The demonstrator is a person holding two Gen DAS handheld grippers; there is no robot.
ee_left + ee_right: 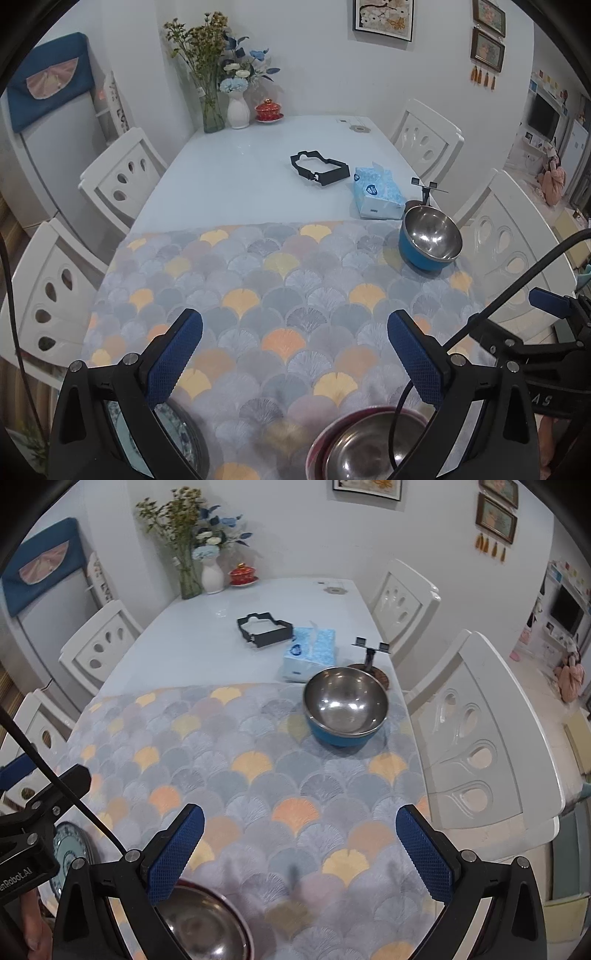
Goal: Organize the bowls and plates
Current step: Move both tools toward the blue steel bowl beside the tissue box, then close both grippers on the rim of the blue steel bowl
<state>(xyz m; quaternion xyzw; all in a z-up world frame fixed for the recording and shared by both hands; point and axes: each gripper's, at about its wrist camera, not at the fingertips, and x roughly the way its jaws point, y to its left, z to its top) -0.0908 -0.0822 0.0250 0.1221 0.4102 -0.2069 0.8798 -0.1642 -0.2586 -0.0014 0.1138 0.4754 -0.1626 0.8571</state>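
A blue bowl with a steel inside [430, 236] [345, 709] stands at the far right of the patterned mat [280, 295] [236, 760]. A red-rimmed steel bowl [369, 443] [207, 923] sits at the near edge. A blue-patterned plate [181, 435] [68, 849] lies at the near left, partly hidden by the grippers. My left gripper [295, 354] is open and empty above the mat, with the red bowl below its right finger. My right gripper [301, 842] is open and empty, with the red bowl under its left finger.
On the white table [240, 173] beyond the mat lie a black frame [319, 170] [264, 629], a tissue pack [376, 192] [310, 653] and a small black stand [371, 653]. Vases with flowers [229, 92] and a red cup stand at the far end. White chairs [480, 738] surround the table.
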